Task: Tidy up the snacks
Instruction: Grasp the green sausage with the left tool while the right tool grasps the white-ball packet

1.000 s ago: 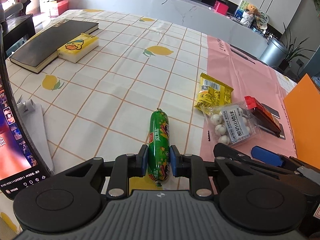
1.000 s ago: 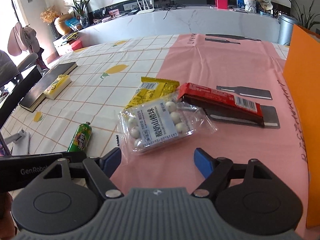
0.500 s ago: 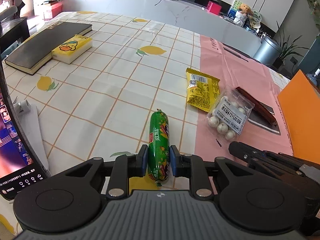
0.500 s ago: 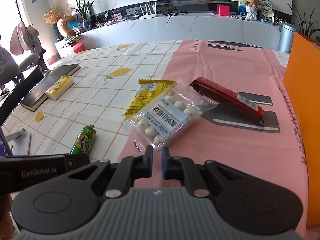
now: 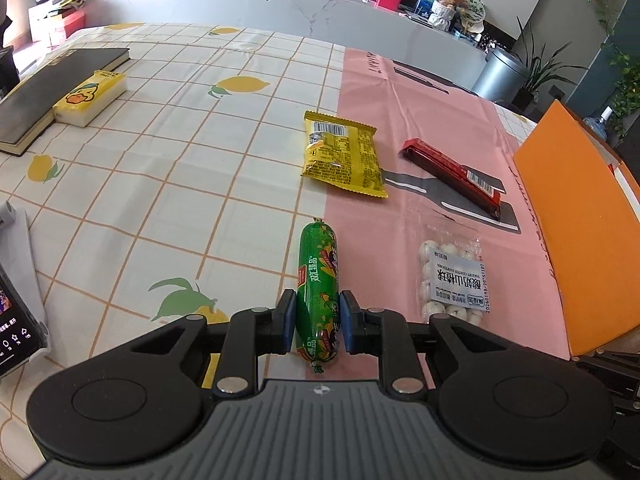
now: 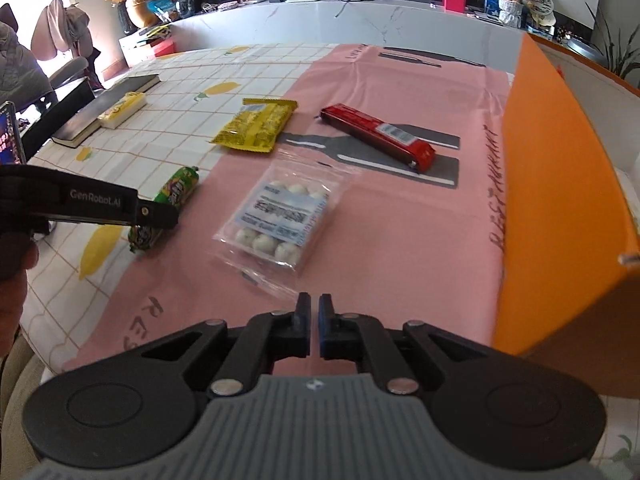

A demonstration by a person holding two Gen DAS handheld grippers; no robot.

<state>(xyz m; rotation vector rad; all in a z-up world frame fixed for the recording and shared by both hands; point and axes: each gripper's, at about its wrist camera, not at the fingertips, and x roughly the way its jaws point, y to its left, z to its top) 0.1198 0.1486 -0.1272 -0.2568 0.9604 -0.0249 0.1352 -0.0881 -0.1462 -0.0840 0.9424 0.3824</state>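
Gripper-wise, my left gripper is clamped on the green sausage stick, its blue pads pressing the wrapper near the lower end, so most of the stick points forward, away from me, over the seam between the lemon-print cloth and the pink mat on the table. My right gripper has its jaws drawn nearly together with only a thin slit between them, and nothing sits in that slit. Just ahead of the right gripper, flat on the pink mat, lies the clear bag of white yogurt balls; its near edge is close to the fingertips but apart from them. Farther ahead and slightly left is the yellow snack packet, and ahead to the right lies the red snack bar, resting on a grey bottle print. To the right of the right gripper stands the wall of an orange box. Far off to the left, a black book lies with a yellow tissue pack touching its side.
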